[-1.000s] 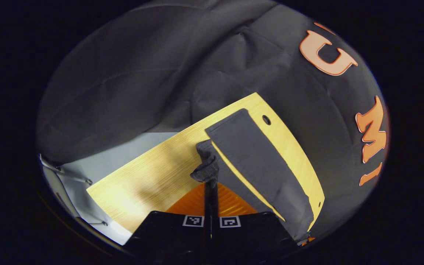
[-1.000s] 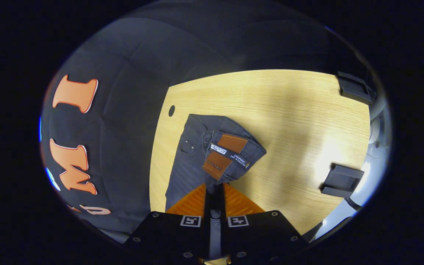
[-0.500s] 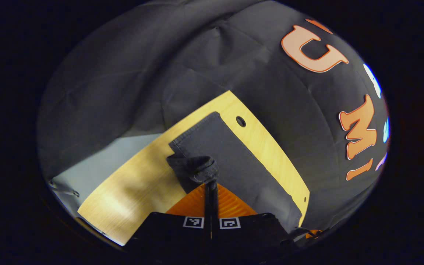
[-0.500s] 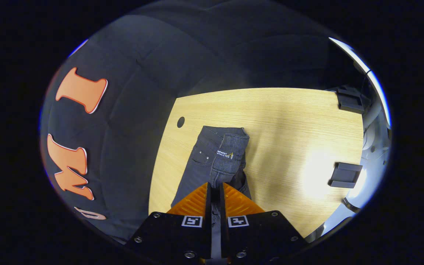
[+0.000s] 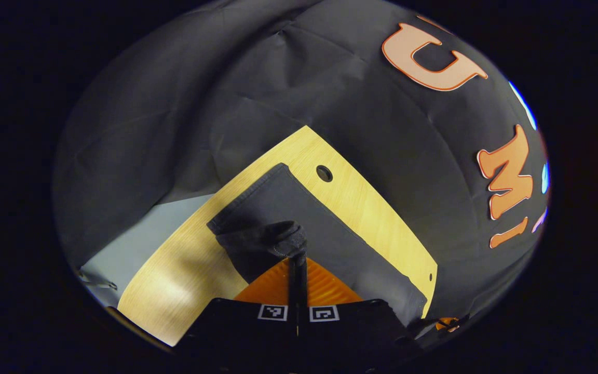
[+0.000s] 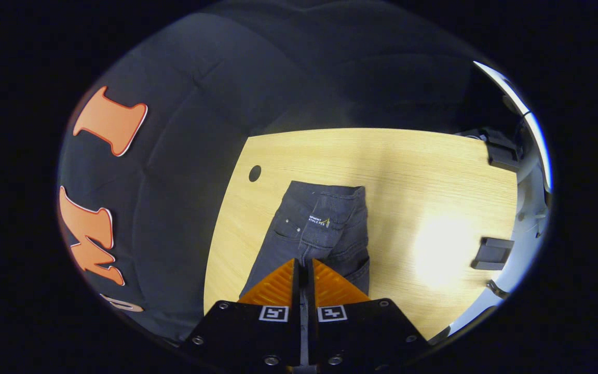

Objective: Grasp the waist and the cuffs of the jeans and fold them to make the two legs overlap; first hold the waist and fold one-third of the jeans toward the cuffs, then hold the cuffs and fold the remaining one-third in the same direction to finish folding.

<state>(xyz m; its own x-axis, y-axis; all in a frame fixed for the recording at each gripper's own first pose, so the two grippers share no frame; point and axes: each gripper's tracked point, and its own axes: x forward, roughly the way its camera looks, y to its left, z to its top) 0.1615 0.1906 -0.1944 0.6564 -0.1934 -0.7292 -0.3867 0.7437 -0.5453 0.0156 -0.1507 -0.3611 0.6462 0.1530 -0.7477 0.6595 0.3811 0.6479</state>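
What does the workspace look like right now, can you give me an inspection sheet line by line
Surface: light wooden table with a round hole near one edge.
Job's things: dark jeans lying on the table, cuff bunched in the left gripper view.
Clutter: two black brackets at the table's far edge.
Grippers: left gripper shut on the cuff; right gripper shut on the jeans.
Cables: nothing seen.
Surroundings: black cloth wall; grey floor.

Matt dark denim jeans [image 6: 325, 228] on smooth pale wood-grain table [image 6: 423, 171]; ribbed orange tongs [image 6: 303, 267].
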